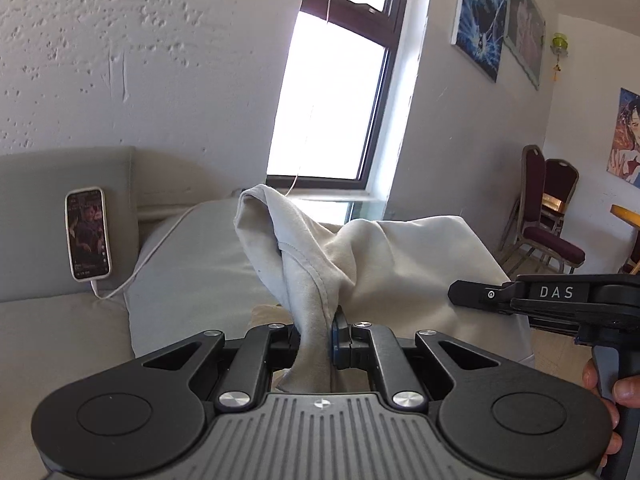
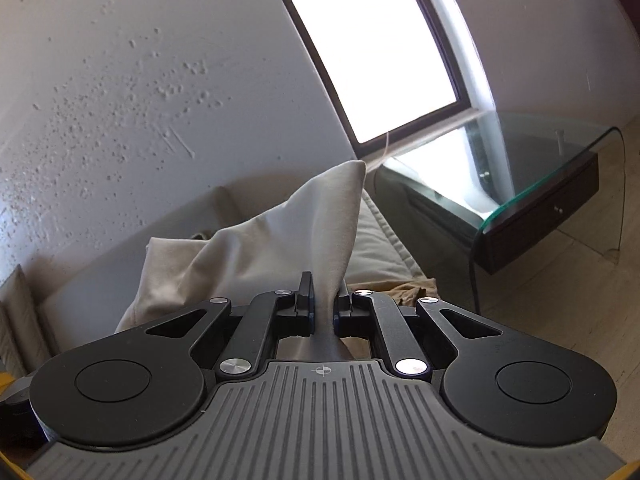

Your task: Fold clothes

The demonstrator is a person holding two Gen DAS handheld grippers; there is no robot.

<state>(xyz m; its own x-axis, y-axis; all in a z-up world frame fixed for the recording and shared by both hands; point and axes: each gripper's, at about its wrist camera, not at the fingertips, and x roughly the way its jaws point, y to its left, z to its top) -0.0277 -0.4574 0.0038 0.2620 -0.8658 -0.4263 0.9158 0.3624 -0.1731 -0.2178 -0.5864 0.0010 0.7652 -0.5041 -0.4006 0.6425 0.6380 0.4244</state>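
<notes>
Left wrist view: the left tongs (image 1: pixel 316 336) are clamped on a twisted fold of the pale beige cloth garment (image 1: pixel 400 264), lifted above the grey sofa (image 1: pixel 60 332). The right tongs (image 2: pixel 323 304) are likewise closed on it.

Left gripper (image 1: pixel 316 336): matte black linkage arms on a grey ribbed housing; a small crosshair mark sits at the centre of the housing's far edge; two round black caps flank the housing, one left, one right; silver round-head screws mark each pivot, the two nearest being the largest; the finger pads (image 1: pixel 340 334) show a dark blue edge

Right gripper (image 2: pixel 322 306): identical build; same grey ribbed housing, crosshair mark, black round caps and silver pivot screws; seen side-on from the left wrist view, its black body bears the white letters "DAS" and a grey handle below

Hand (image 1: pixel 608 396): only fingers show, wrapped on that grey handle; no sleeve in view
</notes>
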